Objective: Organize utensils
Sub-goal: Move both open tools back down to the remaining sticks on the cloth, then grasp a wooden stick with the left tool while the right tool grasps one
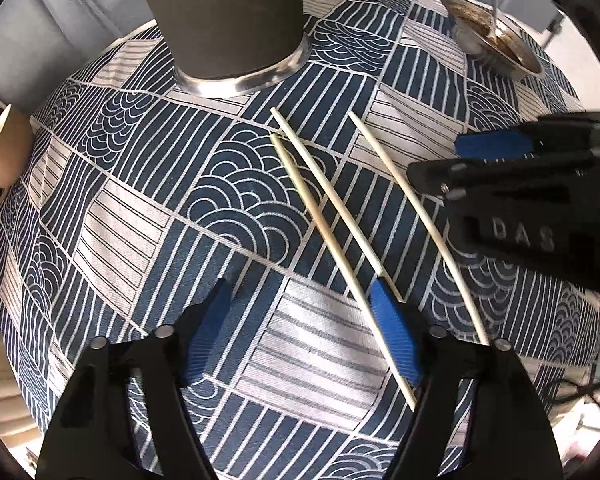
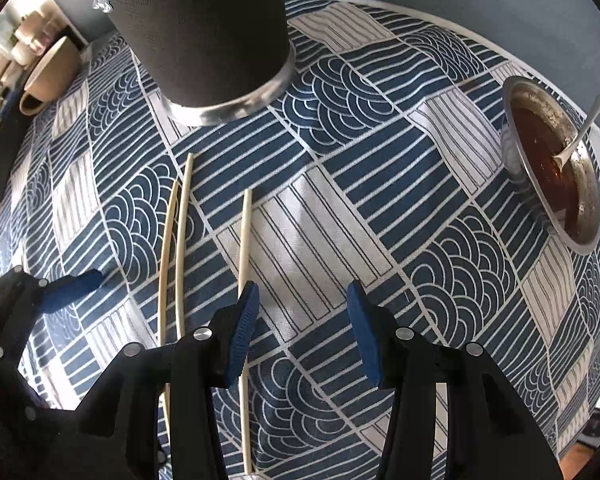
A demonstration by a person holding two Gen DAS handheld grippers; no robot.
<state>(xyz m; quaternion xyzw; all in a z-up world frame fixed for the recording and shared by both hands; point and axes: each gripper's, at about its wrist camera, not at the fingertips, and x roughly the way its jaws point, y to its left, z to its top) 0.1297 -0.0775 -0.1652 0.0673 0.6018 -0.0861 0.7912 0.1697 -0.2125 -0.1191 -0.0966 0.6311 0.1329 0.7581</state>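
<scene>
the three pale wooden chopsticks (image 2: 180, 248) lie on the blue patterned tablecloth (image 2: 340, 216), pointing toward the dark cylindrical holder (image 2: 204, 40); the right gripper (image 2: 300, 332), released, is nearest, the left gripper (image 1: 300, 328) also released.

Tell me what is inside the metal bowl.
The round metal bowl holds reddish-brown sauce and a silver spoon. Sauce covers the spoon's tip and the bowl's bottom.
</scene>
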